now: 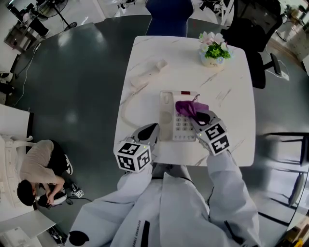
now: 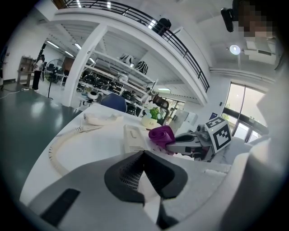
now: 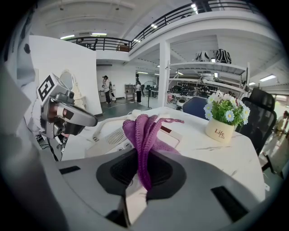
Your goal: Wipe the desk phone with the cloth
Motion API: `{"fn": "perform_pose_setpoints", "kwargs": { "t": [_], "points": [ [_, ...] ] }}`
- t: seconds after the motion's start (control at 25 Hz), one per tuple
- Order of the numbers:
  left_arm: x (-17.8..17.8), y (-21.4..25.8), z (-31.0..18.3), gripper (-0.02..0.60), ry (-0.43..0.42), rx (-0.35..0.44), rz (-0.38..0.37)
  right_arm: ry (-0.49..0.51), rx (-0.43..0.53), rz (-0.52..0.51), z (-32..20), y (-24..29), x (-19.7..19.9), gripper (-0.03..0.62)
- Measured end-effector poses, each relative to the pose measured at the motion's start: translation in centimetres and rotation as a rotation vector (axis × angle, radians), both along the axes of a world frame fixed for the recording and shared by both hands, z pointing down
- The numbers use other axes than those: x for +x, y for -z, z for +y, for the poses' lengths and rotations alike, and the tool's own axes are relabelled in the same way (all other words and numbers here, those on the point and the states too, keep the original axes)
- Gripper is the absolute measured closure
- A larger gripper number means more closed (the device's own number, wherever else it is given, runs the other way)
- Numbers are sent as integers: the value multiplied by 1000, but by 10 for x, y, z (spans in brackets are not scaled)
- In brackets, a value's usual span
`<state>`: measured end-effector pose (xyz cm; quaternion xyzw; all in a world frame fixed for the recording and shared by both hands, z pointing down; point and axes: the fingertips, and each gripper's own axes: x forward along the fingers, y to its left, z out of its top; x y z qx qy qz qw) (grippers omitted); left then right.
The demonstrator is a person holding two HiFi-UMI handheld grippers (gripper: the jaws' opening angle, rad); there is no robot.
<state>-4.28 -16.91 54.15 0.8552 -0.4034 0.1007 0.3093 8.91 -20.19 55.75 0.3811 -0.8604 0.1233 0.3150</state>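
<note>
The counter (image 1: 231, 96) is a white, marble-patterned top. The desk phone (image 1: 173, 123) is found near its front edge, in front of the person. The phone's handset (image 1: 147, 72) is off the cradle and is laid on the counter farther back and to the left. It is joined to the phone by a coiled cord (image 1: 126, 113) that is looped along the left side of the counter.

The right hand-held gripper (image 1: 195, 116) is held over the right part of the phone. Its jaws are clenched on the purple cloth (image 3: 144, 131); in the right gripper view a bunched fold of the knit is seen pinched between the pads. The free part of the cloth is draped forward from the jaws. In the head view it is seen over the phone's upper right area, above the keypad.

The left hand-held gripper (image 2: 144, 151) is held at the near left corner of the phone. Its jaws are closed together and nothing is seen between them. Whether its tip is touching the phone cannot be told.

A flower pot (image 1: 213, 50) is placed at the far right corner of the counter, well apart from the phone. A blue chair (image 1: 169, 14) is noted behind the counter and a black chair (image 1: 251, 29) at its far right. A person (image 1: 38, 173) is crouched on the floor to the left.
</note>
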Motion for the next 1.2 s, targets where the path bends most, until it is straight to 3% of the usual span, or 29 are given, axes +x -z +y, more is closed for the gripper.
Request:
{"fn": "perform_pose_setpoints", "kwargs": {
  "t": [0.44, 1.2],
  "points": [
    [0, -1, 12, 584, -55, 3, 1, -3, -20, 1, 19, -3, -4, 554],
    [9, -1, 42, 584, 10, -18, 0, 108, -93, -27, 60, -14, -7, 554]
  ]
}}
